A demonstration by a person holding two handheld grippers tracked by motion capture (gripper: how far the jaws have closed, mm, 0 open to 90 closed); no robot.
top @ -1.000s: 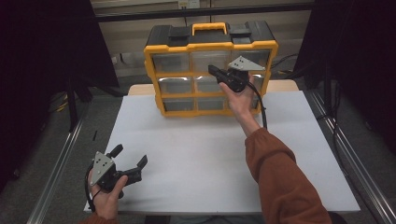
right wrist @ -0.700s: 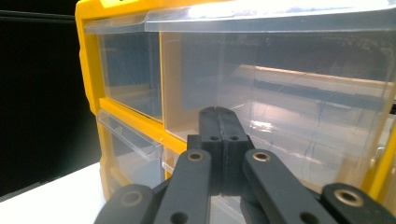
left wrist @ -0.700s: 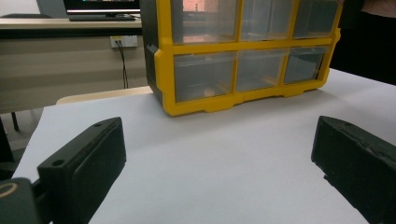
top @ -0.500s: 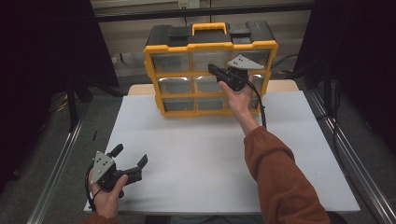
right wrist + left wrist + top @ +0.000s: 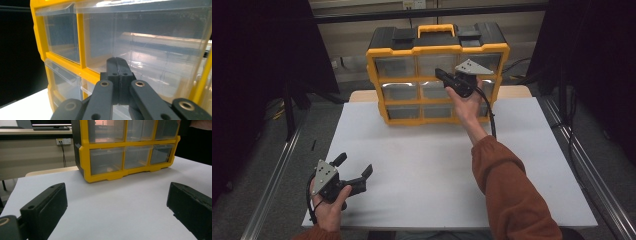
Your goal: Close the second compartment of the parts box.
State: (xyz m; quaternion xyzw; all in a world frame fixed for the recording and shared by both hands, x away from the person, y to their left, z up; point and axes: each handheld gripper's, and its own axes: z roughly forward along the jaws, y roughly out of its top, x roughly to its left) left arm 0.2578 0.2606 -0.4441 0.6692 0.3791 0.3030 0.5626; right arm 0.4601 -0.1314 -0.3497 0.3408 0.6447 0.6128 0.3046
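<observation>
A yellow and black organizer [image 5: 438, 49] with clear drawers stands at the back of the white table [image 5: 427, 165]. My right gripper [image 5: 438, 74] is held up in front of its middle row, shut, its tips close to a clear drawer front [image 5: 155, 50]. In the right gripper view the two jaws [image 5: 116, 60] are pressed together with nothing between them. My left gripper [image 5: 354, 165] rests near the table's front left corner, open and empty. It faces the organizer [image 5: 85, 157], and its jaws stand wide apart in the left gripper view [image 5: 117, 205].
A black cable [image 5: 491, 117] trails from the right gripper down along the sleeve [image 5: 507, 190]. Metal rails [image 5: 272, 200] run along the floor on both sides of the table. A desk with a wall socket [image 5: 60, 141] stands behind the organizer.
</observation>
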